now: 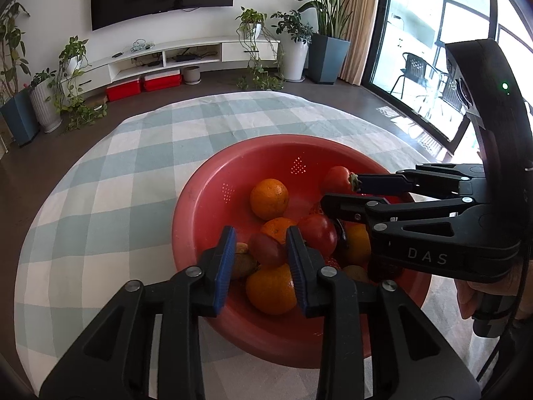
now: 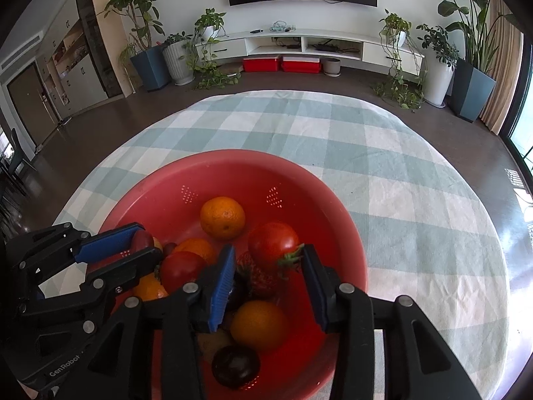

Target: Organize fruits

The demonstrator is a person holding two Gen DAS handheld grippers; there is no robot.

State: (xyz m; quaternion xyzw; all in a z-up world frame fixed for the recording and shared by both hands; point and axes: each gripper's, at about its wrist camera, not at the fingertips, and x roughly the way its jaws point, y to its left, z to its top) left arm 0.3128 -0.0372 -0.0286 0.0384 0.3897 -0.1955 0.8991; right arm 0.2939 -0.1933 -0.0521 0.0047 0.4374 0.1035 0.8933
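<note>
Fruit fills a red colander bowl [image 1: 206, 200] that sits on the bench, which is covered by a checked cloth [image 1: 110, 193]. Both tools reach down into the bowl from the near side.

The left hand-held gripper [image 1: 261, 258] has its blue pads partly open, a moderate gap. A dark red grape-like fruit [image 1: 266, 250] lies in that gap, with an orange [image 1: 271, 288] just below it; the pads do not seem to press on either. From the right wrist view the same left hand-held gripper [image 2: 133, 245] comes in from the left, its tips beside that small red fruit.

The right hand-held gripper [image 2: 268, 286] is also partly open, somewhat wider. A strawberry [image 2: 258, 275] and the leafy top of a tomato [image 2: 273, 241] lie between its fingers, apart from the pads. Nothing is gripped.

Another orange [image 2: 222, 217] rests alone toward the bowl's far wall, and a dark plum [image 2: 236, 366] lies near the front.
</note>
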